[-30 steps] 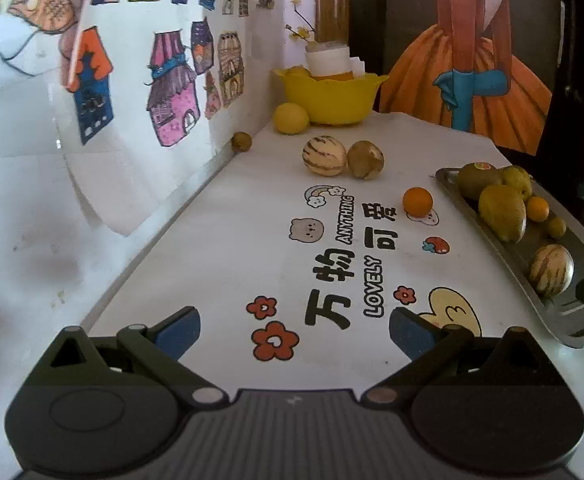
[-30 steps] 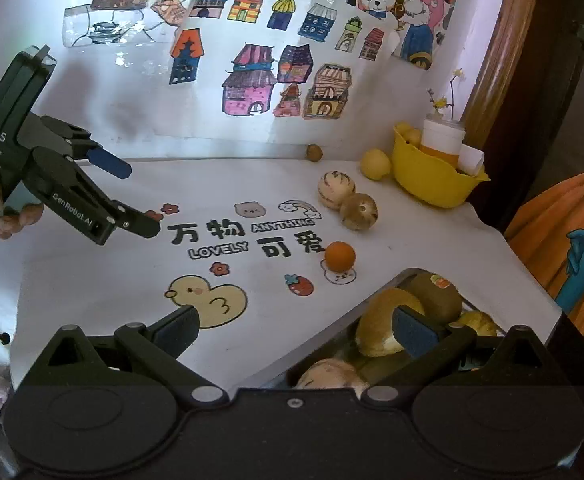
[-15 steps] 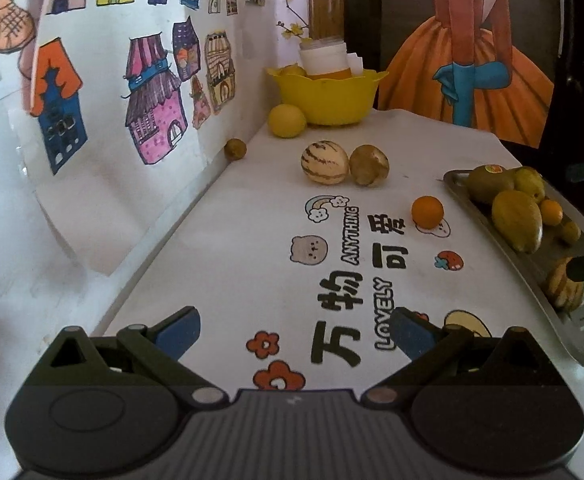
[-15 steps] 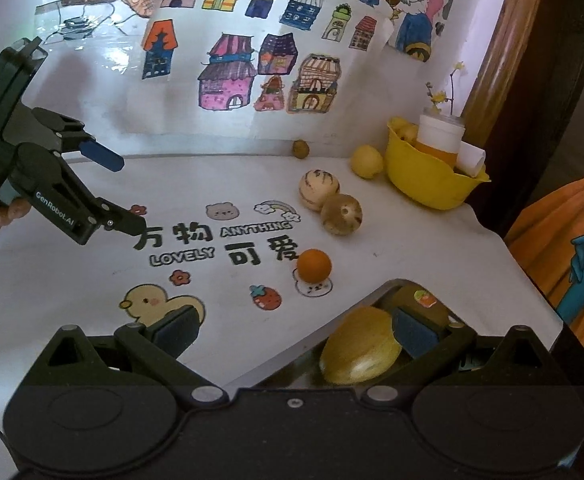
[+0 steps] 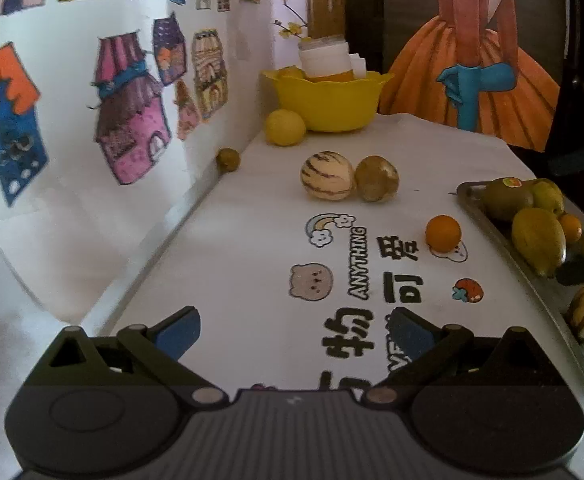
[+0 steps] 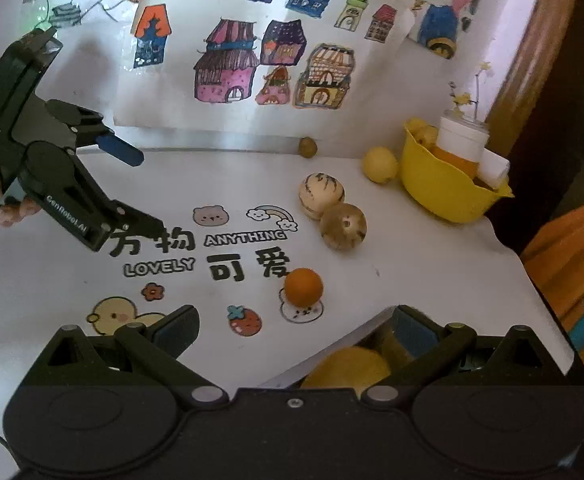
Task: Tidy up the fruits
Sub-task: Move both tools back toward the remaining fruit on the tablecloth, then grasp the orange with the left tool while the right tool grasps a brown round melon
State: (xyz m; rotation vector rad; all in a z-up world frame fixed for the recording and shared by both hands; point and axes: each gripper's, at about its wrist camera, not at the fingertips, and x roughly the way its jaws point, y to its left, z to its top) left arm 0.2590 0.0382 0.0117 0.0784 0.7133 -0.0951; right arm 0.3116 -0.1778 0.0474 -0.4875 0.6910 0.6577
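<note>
An orange (image 5: 443,233) (image 6: 303,286) lies loose on the white printed cloth. A striped melon (image 5: 327,175) (image 6: 321,195) and a brown round fruit (image 5: 376,178) (image 6: 343,227) touch each other farther back. A lemon (image 5: 285,127) (image 6: 379,165) and a small brown fruit (image 5: 227,159) (image 6: 307,147) sit near the wall. A metal tray (image 5: 524,276) at the right holds several fruits. My left gripper (image 5: 292,330) (image 6: 140,192) is open and empty over the cloth. My right gripper (image 6: 294,330) is open and empty, over the tray's near corner above a yellow fruit (image 6: 346,368).
A yellow bowl (image 5: 328,98) (image 6: 444,188) with a white cup and fruit stands at the back corner. A wall with house drawings (image 6: 252,64) borders the table's far side. The table edge drops off beyond the tray.
My left gripper has moved forward along the cloth toward the fruits. My right gripper has shifted over the tray, so the tray's fruits slid under it. Both stayed open.
</note>
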